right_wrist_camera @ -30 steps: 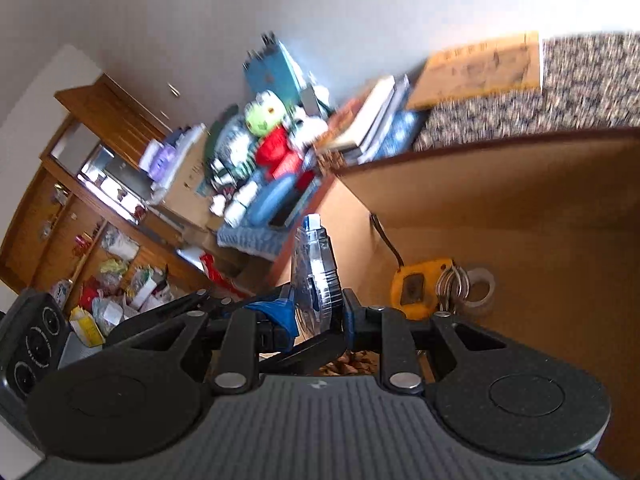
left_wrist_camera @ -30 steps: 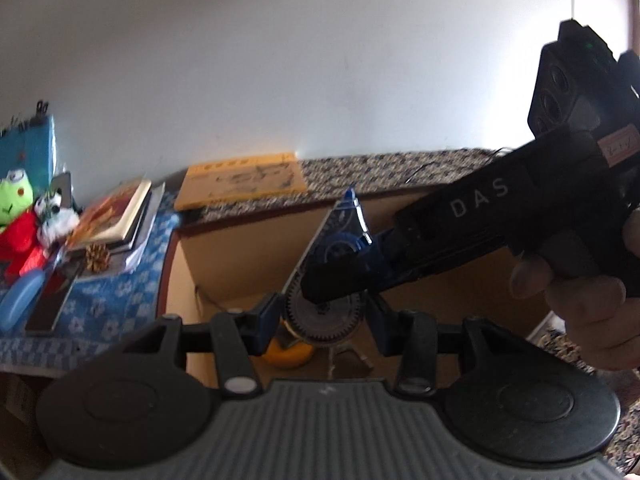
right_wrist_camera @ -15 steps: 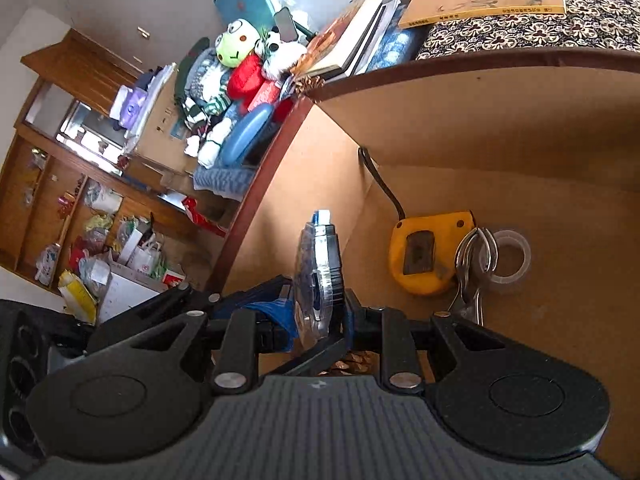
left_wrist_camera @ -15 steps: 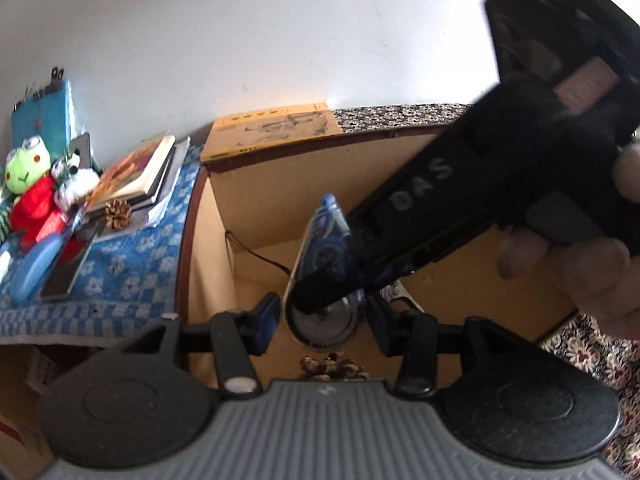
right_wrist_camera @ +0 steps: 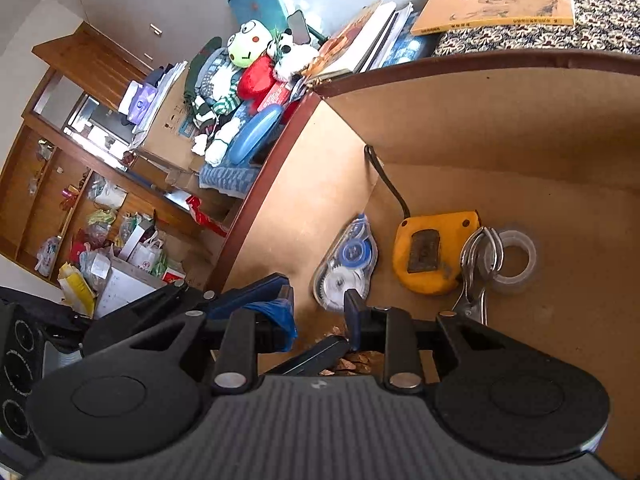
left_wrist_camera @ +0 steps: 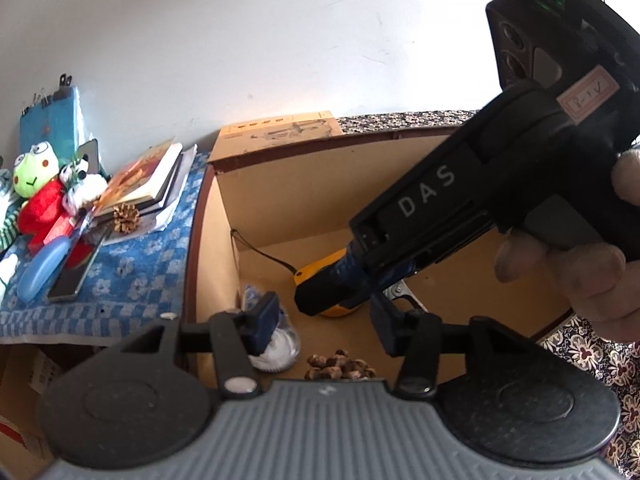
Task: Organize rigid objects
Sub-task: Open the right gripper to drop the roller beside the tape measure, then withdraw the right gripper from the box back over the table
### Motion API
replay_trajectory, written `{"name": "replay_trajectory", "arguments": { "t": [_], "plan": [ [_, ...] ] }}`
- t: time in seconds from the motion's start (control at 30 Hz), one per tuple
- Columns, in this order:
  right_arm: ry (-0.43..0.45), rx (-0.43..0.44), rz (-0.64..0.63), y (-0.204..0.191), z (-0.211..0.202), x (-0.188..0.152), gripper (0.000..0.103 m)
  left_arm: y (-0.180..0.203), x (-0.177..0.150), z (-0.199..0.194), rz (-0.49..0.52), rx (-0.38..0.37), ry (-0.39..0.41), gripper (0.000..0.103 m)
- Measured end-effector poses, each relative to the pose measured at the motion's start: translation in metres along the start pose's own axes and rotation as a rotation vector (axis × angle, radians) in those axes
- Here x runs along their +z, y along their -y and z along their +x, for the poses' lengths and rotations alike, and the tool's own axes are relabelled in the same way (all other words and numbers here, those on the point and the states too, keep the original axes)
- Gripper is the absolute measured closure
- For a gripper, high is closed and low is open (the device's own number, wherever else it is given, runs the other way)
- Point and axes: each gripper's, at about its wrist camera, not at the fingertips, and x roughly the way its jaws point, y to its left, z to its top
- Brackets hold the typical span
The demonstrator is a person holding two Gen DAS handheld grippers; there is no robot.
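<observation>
Through your left wrist camera, your left gripper (left_wrist_camera: 324, 326) stands wide with nothing between its blue pads, poised over the near left corner of the cardboard box (left_wrist_camera: 304, 200). Just beyond its left finger, the correction tape dispenser (left_wrist_camera: 276, 340) lies on the box floor against the left wall, partly hidden by the pad. A pine cone (left_wrist_camera: 340, 366) sits on the near floor between the fingers. Your right gripper (left_wrist_camera: 328, 300) reaches in from the right, held in your right hand (left_wrist_camera: 580, 264), and covers most of the yellow tape measure (left_wrist_camera: 316, 276) farther in. To the left of the box, a second pine cone (left_wrist_camera: 126, 218) rests by a stack of books (left_wrist_camera: 148, 182) on the blue checked cloth (left_wrist_camera: 120, 284).

Through your right wrist camera, your right gripper (right_wrist_camera: 318, 316) is also spread wide and holds nothing. The correction tape dispenser (right_wrist_camera: 348, 262) lies flat on the box floor just beyond the fingertips, near the left wall. Right of it, just beside it, sits the yellow tape measure (right_wrist_camera: 432, 256), then the metal pliers (right_wrist_camera: 478, 268), which touch a roll of clear tape (right_wrist_camera: 514, 256). The left gripper's finger (right_wrist_camera: 248, 300) shows at lower left, beside your right gripper's left pad.
</observation>
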Motion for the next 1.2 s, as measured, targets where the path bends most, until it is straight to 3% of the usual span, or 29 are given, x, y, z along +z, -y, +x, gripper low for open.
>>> {"name": "replay_trajectory", "arguments": {
  "t": [0.37,0.57,0.8,1.2],
  "plan": [
    [0.134,-0.063,0.005,0.002,-0.022,-0.005,0.091,0.006,0.004,-0.004,-0.049,0.060,-0.015,0.049],
    [0.183,-0.115,-0.009,0.002,-0.039,-0.020,0.091,0.024,0.007,-0.010,-0.026,0.121,-0.012,0.049],
    [0.230,-0.161,-0.030,-0.002,-0.061,-0.041,0.091,0.044,0.009,-0.019,-0.025,0.135,-0.018,0.046],
    [0.387,-0.218,-0.082,-0.028,-0.095,-0.084,0.090,0.067,0.005,-0.061,-0.003,0.195,0.054,0.037]
  ]
}}
